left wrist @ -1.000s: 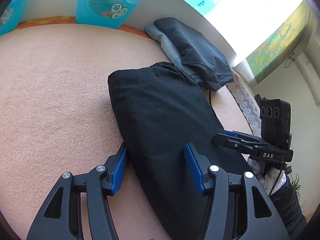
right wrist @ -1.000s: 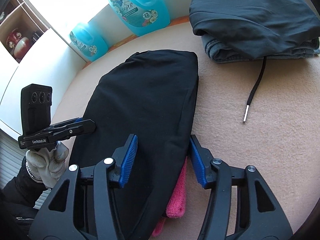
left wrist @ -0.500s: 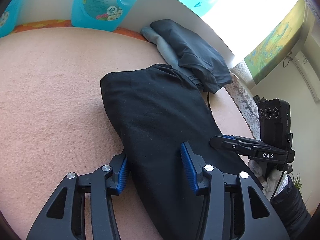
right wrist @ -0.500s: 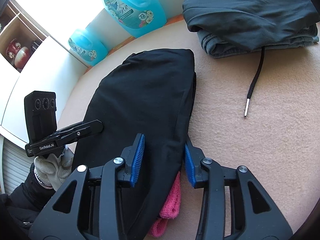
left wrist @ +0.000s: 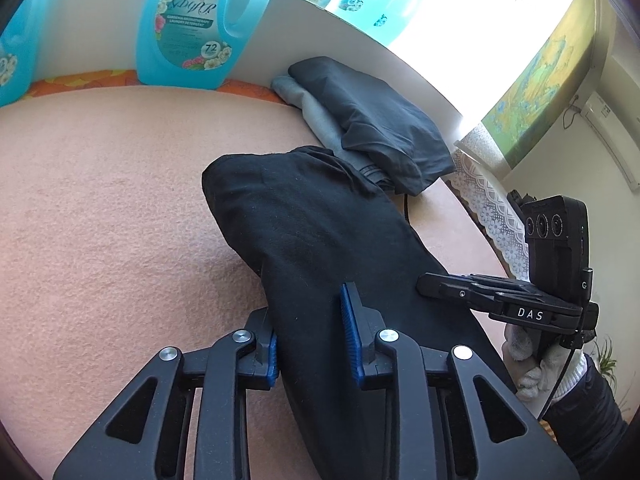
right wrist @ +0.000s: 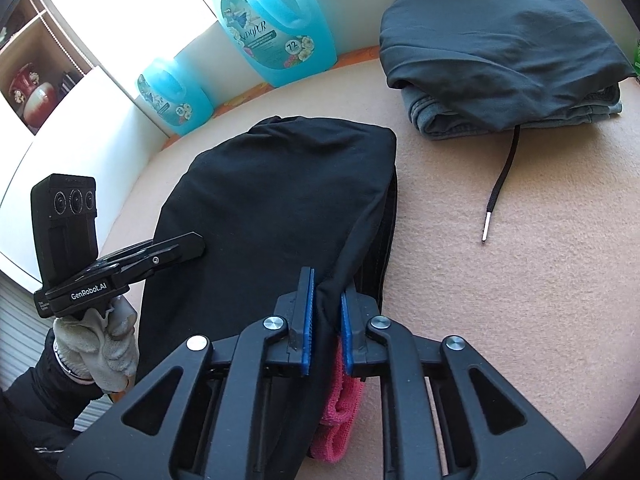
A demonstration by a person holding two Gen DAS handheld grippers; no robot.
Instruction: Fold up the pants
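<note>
A peach-coloured fleecy blanket covers the whole work surface, with a white wall panel along its far side. On the blanket, in the middle and stretching toward the person, lie the black pants, folded into one long band whose rounded far end points at the wall. Past that end, touching it in the left wrist view and a little apart in the right wrist view, sits a pile of folded clothes: a dark grey piece on top of a blue-grey one, with a black cord trailing out onto the blanket. Against the wall stand a big turquoise detergent jug and a second jug beside it. The left gripper straddles the left near edge of the pants; its jaws are closing, the cloth bunched between the blue pads. The right gripper works the right near edge, jaws closing too, with a ridge of black cloth pinched up between the pads. Just beneath it a pink cloth peeks out from under the pants. A gloved hand holds the left gripper.
</note>
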